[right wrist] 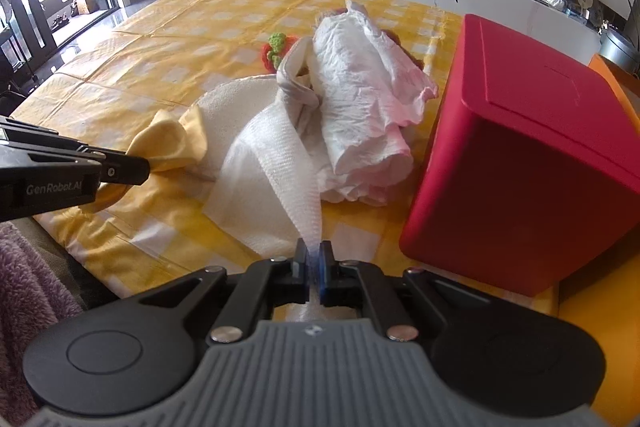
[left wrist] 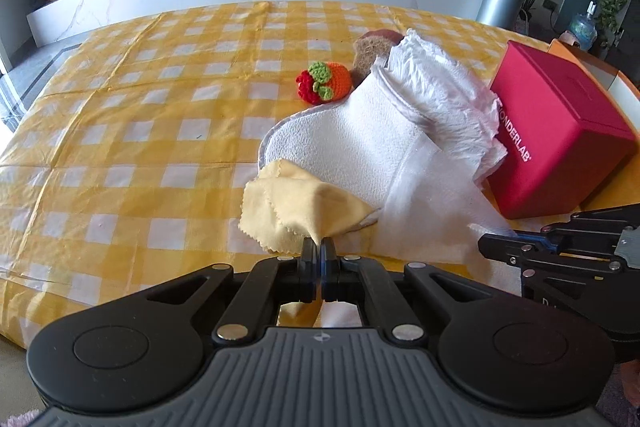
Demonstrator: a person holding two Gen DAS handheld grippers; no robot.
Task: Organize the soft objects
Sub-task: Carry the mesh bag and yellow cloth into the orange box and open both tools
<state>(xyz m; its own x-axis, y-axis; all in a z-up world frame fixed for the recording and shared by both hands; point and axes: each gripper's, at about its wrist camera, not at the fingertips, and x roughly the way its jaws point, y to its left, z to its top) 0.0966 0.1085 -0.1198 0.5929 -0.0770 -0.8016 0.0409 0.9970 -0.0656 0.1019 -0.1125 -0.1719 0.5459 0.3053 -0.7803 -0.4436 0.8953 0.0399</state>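
Note:
My left gripper is shut on a corner of a pale yellow cloth, lifted a little off the table; in the right wrist view that cloth bunches at the left gripper's tip. My right gripper is shut on a thin white gauze cloth, which stretches up to the pile. In the left wrist view the right gripper sits at the right, on the same gauze. Behind lie a white towel, a crumpled white cloth and crocheted fruits.
A red box, also the red box in the right wrist view, stands close on the right of the pile. A brown pad lies behind the cloths. The yellow checked tablecloth stretches bare to the left. A purple fleece shows at lower left.

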